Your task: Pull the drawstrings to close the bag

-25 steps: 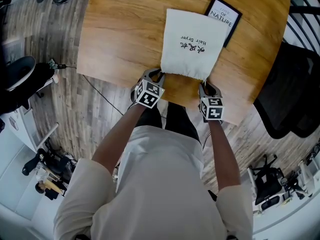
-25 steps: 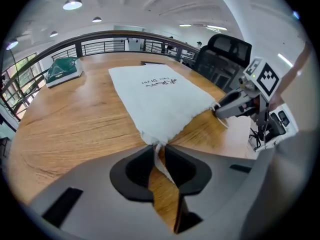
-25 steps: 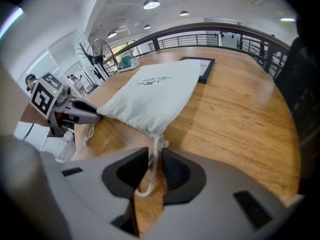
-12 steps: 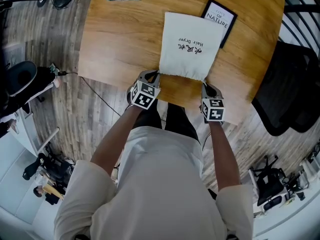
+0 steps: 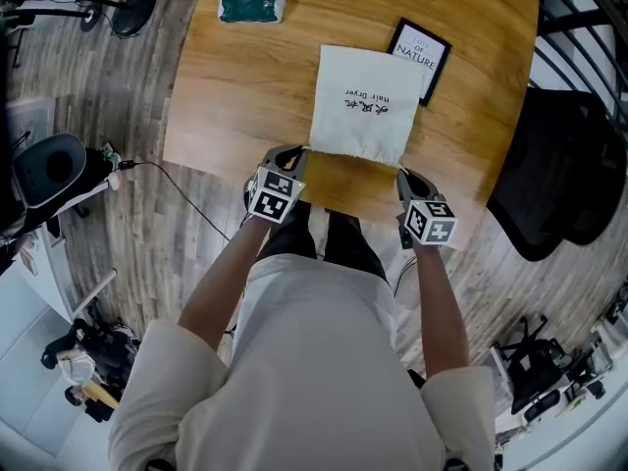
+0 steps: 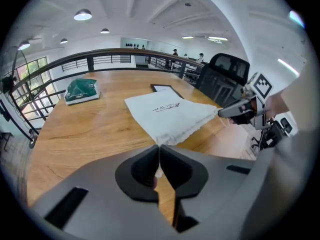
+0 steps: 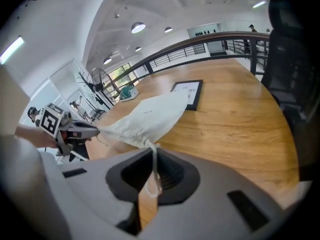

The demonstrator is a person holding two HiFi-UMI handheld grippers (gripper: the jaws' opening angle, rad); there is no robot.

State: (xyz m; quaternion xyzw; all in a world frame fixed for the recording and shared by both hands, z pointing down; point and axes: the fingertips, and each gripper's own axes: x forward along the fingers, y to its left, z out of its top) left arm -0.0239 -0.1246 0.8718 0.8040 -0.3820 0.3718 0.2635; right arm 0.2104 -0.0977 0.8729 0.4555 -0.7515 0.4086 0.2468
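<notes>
Our left gripper (image 6: 159,150) has just been closing its jaws, and they now pinch the white left drawstring (image 6: 158,173) at one corner of the bag's mouth. Our right gripper (image 7: 152,151) is clamped on the right drawstring (image 7: 153,176), whose loop hangs behind the pads. Between the two claws the white cloth bag (image 5: 365,114) lies on the wooden table (image 5: 245,86), with its puckered mouth toward us and its printed side up. We cannot tell what it holds. Its far corner covers part of a black-framed card (image 5: 426,45). A green packet (image 5: 251,4) sits well apart. From the head view the cords are too thin to make out.
</notes>
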